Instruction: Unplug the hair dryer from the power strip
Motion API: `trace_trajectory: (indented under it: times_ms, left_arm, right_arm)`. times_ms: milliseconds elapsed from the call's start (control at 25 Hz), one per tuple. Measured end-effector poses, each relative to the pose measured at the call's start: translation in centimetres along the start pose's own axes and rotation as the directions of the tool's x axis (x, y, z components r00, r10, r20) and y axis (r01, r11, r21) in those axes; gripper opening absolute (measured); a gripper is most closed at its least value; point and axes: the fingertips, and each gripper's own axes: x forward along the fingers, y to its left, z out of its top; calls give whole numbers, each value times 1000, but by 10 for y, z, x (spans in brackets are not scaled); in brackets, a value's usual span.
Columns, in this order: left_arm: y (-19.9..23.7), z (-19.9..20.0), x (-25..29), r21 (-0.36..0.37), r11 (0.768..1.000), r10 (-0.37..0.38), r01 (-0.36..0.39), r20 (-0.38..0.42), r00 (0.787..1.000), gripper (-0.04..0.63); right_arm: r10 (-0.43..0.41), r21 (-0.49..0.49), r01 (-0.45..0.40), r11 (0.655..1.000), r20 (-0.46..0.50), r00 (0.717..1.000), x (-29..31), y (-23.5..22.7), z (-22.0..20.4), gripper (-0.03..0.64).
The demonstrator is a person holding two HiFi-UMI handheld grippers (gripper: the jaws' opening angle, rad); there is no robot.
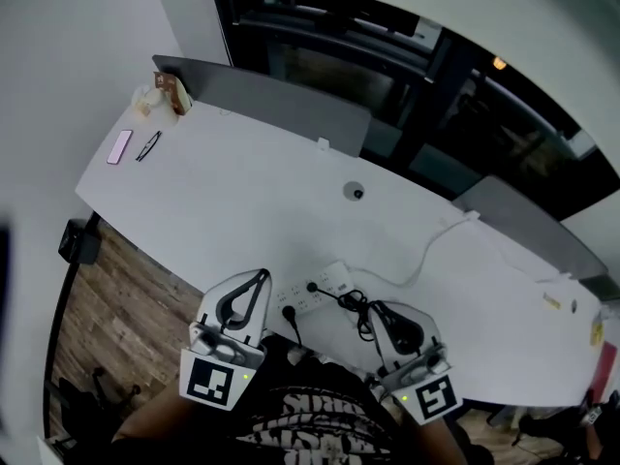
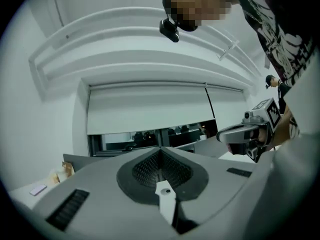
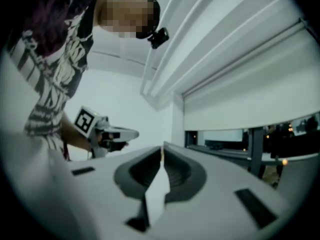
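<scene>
White desk (image 1: 252,192), wide open middle; power strip (image 1: 330,280) near front edge

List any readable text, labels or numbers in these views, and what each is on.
None readable.
Shirt print: white lettering, too distorted to read.
Marker cubes: black-and-white coded squares, no letters.
Yellow label on the desk: too small.
Packet at the desk's far corner: blurred.
</scene>
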Motion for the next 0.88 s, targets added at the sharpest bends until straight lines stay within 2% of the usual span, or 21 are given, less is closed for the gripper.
trace_trajectory:
  times_ms: [80, 200, 520, 880]
  left_arm:
    - [-4, 15, -4, 12, 1000, 19, -19, 30, 999, 28]
    - [-8, 27, -8, 34, 999, 27, -28, 40, 999, 28]
    - [-8, 48, -19, 35, 996, 81, -84, 82, 993, 28]
    - [-19, 54, -23, 20, 996, 88, -90, 87, 992, 28]
  right_arm:
    - [3, 20, -4, 1000, 56, 998, 1, -2, 23, 41]
    - [13, 18, -15, 1000, 90, 996, 3, -8, 42, 41]
    - [51, 18, -53, 998, 116, 992, 2, -16, 61, 41]
    - [91, -5, -92, 996, 131, 987, 4, -11, 75, 41]
